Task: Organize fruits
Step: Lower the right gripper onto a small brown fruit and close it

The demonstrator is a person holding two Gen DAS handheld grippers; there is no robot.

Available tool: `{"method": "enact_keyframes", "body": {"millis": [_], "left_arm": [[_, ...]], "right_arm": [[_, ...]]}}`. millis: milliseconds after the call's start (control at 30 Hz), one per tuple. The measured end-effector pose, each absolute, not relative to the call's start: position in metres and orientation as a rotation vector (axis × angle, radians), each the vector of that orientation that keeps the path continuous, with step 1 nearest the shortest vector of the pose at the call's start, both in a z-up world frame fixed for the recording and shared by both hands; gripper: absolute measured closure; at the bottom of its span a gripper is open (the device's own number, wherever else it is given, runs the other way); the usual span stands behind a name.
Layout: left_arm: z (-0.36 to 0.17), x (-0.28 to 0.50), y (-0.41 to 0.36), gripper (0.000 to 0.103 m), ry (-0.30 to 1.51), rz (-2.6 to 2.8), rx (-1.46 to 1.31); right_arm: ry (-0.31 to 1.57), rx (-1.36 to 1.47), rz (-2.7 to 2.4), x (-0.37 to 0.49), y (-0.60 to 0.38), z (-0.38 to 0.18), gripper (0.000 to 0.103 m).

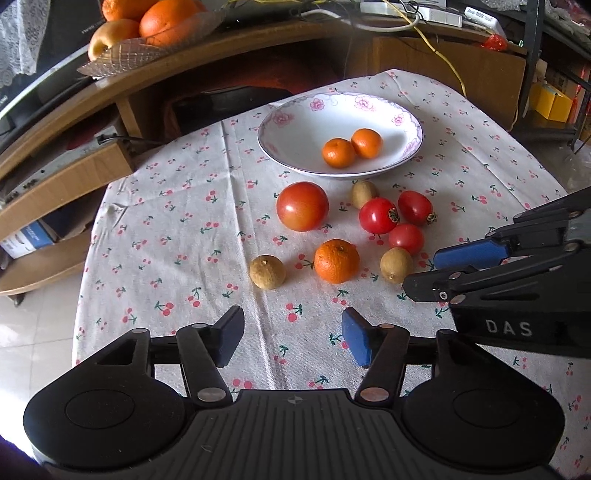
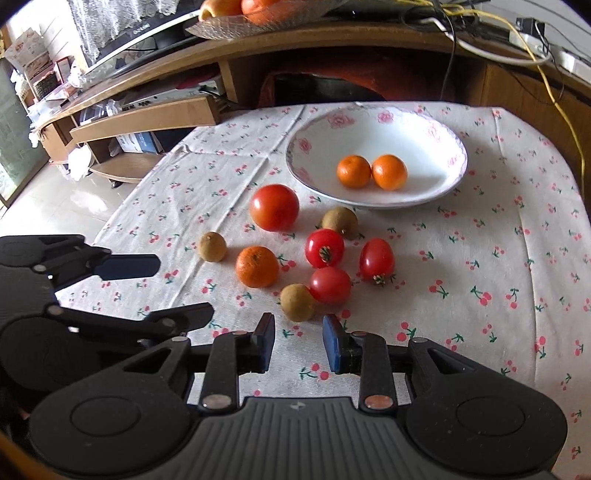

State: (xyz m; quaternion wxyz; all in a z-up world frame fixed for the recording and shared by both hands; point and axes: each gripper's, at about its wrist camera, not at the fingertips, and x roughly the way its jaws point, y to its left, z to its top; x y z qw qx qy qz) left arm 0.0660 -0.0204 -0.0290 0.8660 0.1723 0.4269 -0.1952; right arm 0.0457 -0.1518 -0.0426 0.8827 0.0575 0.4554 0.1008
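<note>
A white floral bowl (image 1: pixel 291 122) (image 2: pixel 436 129) holds two small oranges (image 1: pixel 351 147) (image 2: pixel 371 171). On the cloth in front of it lie a big tomato (image 1: pixel 302 206) (image 2: pixel 274 207), three small red tomatoes (image 1: pixel 378 216) (image 2: pixel 325 248), one orange (image 1: pixel 336 260) (image 2: pixel 257 266) and three brown longan-like fruits (image 1: pixel 266 272) (image 2: pixel 296 302). My left gripper (image 1: pixel 291 336) is open, empty, short of the fruit. My right gripper (image 2: pixel 298 345) is open just before the nearest brown fruit, and shows at the right of the left wrist view (image 1: pixel 439 271).
The table wears a cherry-print cloth (image 1: pixel 184 229) (image 2: pixel 480 258). Behind stands a wooden TV cabinet (image 1: pixel 221 66) with a glass dish of large oranges (image 1: pixel 155 26), cables and a power strip (image 1: pixel 417 11). Tiled floor lies to the left (image 2: pixel 55 199).
</note>
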Motion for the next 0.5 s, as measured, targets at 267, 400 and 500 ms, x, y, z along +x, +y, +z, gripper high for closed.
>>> {"method": "enact_keyframes", "body": {"millis": [267, 400, 500], "left_arm": [[-0.028, 0.068, -0.015, 0.033, 0.891, -0.423, 0.337], [-0.029, 0.071, -0.009, 0.031, 0.895, -0.417, 0.319], [-0.03, 0.071, -0.008, 0.03, 0.898, -0.417, 0.318]], "right_arm": [[0.958, 0.119, 0.207, 0.058, -0.148, -0.056, 0.073], [0.948, 0.114, 0.213, 0.061, -0.144, -0.056, 0.072], [0.933, 0.101, 0.218, 0.062, -0.142, -0.057, 0.072]]}}
